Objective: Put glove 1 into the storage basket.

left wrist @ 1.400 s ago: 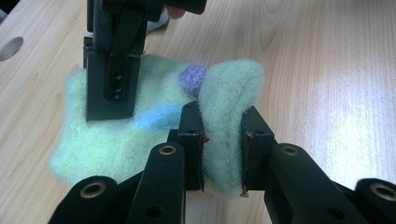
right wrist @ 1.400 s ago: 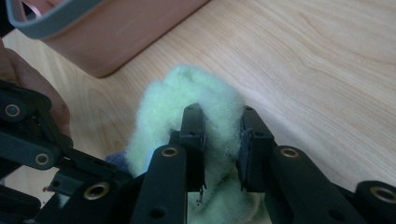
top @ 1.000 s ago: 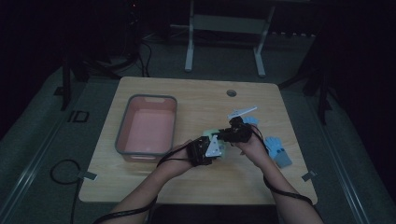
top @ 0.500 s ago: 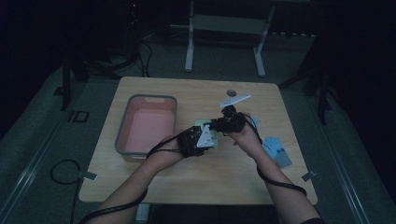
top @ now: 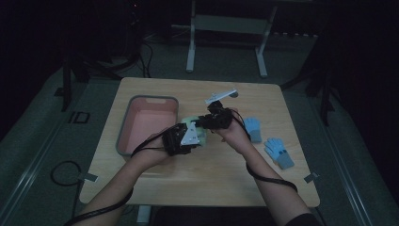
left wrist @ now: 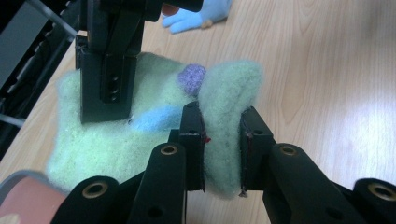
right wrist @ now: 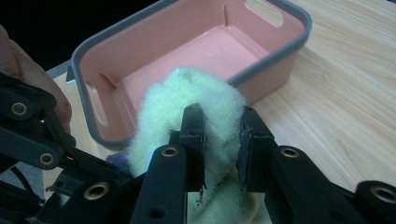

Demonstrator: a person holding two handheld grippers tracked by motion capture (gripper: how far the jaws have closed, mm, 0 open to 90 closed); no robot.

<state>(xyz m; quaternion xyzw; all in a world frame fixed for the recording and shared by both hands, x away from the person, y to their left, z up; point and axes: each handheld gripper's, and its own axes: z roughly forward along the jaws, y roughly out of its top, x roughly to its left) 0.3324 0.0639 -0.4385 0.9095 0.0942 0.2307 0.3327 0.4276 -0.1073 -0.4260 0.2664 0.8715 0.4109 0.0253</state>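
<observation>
Pale green fuzzy glove [top: 195, 129] sits held between both grippers near the middle of the wooden table [top: 197, 183], just right of the pink bin. Working left to right in the high view: pink bin [top: 123, 141] with a grey rim stands on the left half of the table, its long side running away from the person, inside bare. Left gripper [top: 181, 140] comes next, just off the bin's near right corner, jaws pinched on a fold of the glove; in the left gripper view the fold [left wrist: 223, 130] is squeezed between the two black pads, and a purple patch [left wrist: 192, 78] and a blue patch [left wrist: 156, 117] show on the glove's flat part. Right gripper [top: 210, 118] is touching distance beyond, also clamped on the glove; the right gripper view shows green fleece [right wrist: 219, 126] bunched between its jaws, with the bin just behind. Further right, two blue gloves lie flat on the wood, one [top: 253, 128] near the right forearm, the other [top: 279, 152] closer to the table's right edge.
</observation>
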